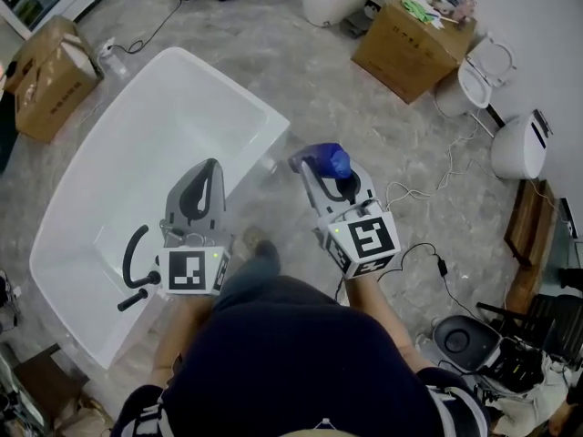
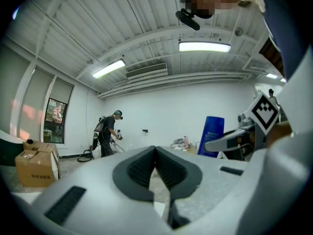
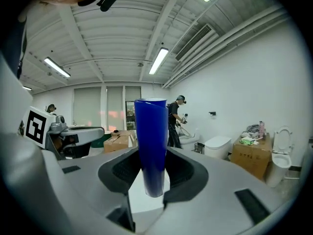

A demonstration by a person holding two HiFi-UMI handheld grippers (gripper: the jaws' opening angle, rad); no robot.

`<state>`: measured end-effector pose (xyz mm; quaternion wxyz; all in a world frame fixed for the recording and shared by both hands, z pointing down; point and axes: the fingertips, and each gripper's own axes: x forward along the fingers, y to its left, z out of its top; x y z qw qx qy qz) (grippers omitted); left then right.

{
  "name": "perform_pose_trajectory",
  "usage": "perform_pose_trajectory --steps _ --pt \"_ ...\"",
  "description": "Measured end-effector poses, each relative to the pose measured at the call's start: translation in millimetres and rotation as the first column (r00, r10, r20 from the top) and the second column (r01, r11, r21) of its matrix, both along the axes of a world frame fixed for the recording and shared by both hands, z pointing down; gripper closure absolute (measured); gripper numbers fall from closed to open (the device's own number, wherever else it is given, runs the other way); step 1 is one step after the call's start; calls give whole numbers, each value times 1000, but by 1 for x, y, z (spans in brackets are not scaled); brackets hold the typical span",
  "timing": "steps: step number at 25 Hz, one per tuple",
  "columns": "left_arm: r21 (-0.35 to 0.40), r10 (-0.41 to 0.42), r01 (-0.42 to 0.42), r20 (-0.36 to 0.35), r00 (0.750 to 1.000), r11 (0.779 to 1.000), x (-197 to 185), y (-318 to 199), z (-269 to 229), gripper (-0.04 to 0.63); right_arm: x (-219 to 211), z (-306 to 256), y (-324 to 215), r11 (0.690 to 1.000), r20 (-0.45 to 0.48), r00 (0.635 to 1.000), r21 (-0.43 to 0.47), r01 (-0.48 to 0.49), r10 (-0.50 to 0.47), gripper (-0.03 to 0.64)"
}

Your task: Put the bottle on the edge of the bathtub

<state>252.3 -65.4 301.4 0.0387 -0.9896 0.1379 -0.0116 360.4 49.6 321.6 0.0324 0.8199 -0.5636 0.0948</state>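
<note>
A blue bottle [image 1: 332, 160] stands up between the jaws of my right gripper [image 1: 319, 166], held over the floor just right of the white bathtub [image 1: 137, 153]. In the right gripper view the bottle [image 3: 150, 131] rises upright out of the right gripper [image 3: 151, 155], whose dark pads press on its sides. My left gripper [image 1: 213, 166] hovers over the tub's near right rim with its jaws closed and nothing in them. Seen from the left gripper [image 2: 155, 150], its tips meet, and the bottle [image 2: 212, 133] shows off to the right.
A black hose handle [image 1: 135, 271] lies on the tub's near end. Cardboard boxes [image 1: 53, 76] [image 1: 414, 39] sit at far left and far right. Toilets [image 1: 519, 144] and loose cables [image 1: 428, 189] are on the right, a black chair [image 1: 510, 330] lower right. A person [image 3: 176, 119] stands far off.
</note>
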Motion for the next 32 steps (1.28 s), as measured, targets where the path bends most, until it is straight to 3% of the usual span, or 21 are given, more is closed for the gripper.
perform_pose_trajectory --steps 8,16,22,32 --pt "5 -132 131 11 991 991 1 -53 4 594 14 2 -78 989 5 989 13 150 -150 456" --pt "19 -301 301 -6 954 953 -18 -99 0 594 13 -3 -147 953 -17 954 31 301 -300 456" --pt "22 -444 445 -31 895 895 -45 -121 -9 594 -4 -11 -188 901 -43 901 39 433 -431 456" --pt "9 -609 610 -62 791 792 -58 -134 -25 594 -18 -41 -232 781 -100 780 32 623 -618 456"
